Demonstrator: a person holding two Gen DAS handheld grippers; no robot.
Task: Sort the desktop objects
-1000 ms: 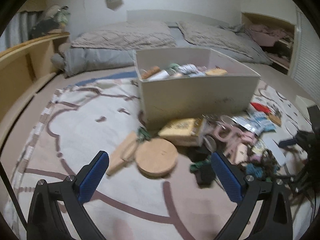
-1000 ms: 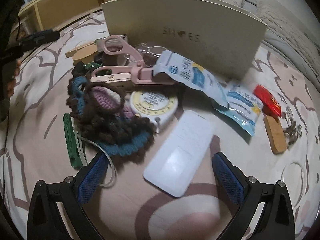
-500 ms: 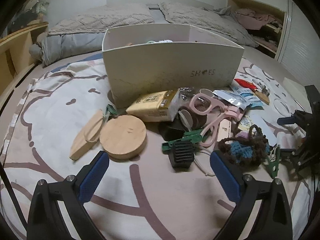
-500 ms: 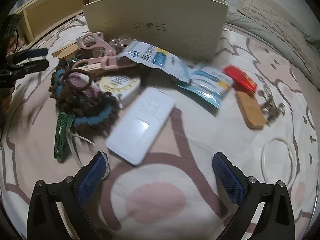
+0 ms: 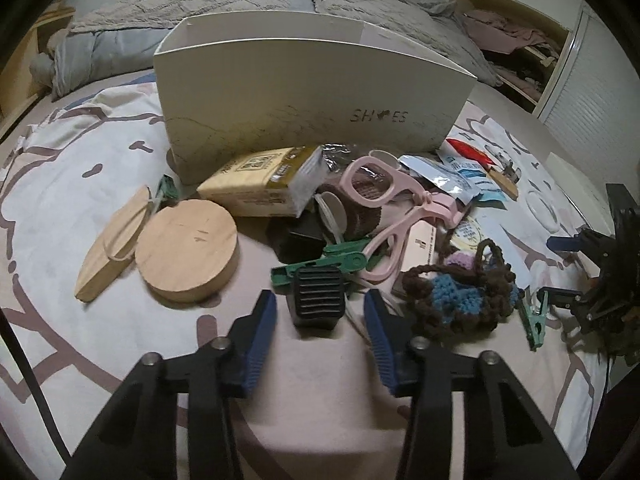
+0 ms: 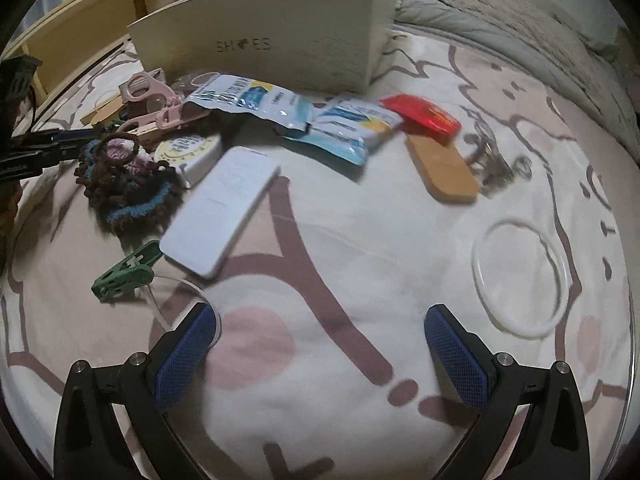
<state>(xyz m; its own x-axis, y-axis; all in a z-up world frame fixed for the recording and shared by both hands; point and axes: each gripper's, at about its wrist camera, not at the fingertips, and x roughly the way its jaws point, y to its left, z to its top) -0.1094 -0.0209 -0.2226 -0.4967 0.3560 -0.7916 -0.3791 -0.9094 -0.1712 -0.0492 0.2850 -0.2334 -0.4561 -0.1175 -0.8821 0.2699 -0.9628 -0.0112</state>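
A small black ribbed block (image 5: 317,300) lies on the bedspread at the near edge of the pile. My left gripper (image 5: 319,309) points down at it. Its jaws are closing with the block between them, and a gap still shows on each side. Behind the block lie a green clothespin (image 5: 320,261), pink scissors (image 5: 384,208), a yellow tissue pack (image 5: 260,184) and a round wooden disc (image 5: 186,246). The cream shoe box (image 5: 304,92) stands further back. My right gripper (image 6: 320,316) is open over bare bedspread, with a white flat device (image 6: 224,208) ahead to its left.
A crochet piece (image 6: 124,176), a tape measure (image 6: 188,150), blue packets (image 6: 340,128), a red packet (image 6: 420,114), a wooden tag (image 6: 442,168) and keys (image 6: 492,160) lie before the box. A clear ring (image 6: 520,276) and a green clip (image 6: 124,270) lie nearer. Pillows and a wooden shelf are behind.
My left gripper has dipped and come closer to the pile, and its jaws have narrowed around the black block. My right gripper has slid right, so the objects sit further left in its view.
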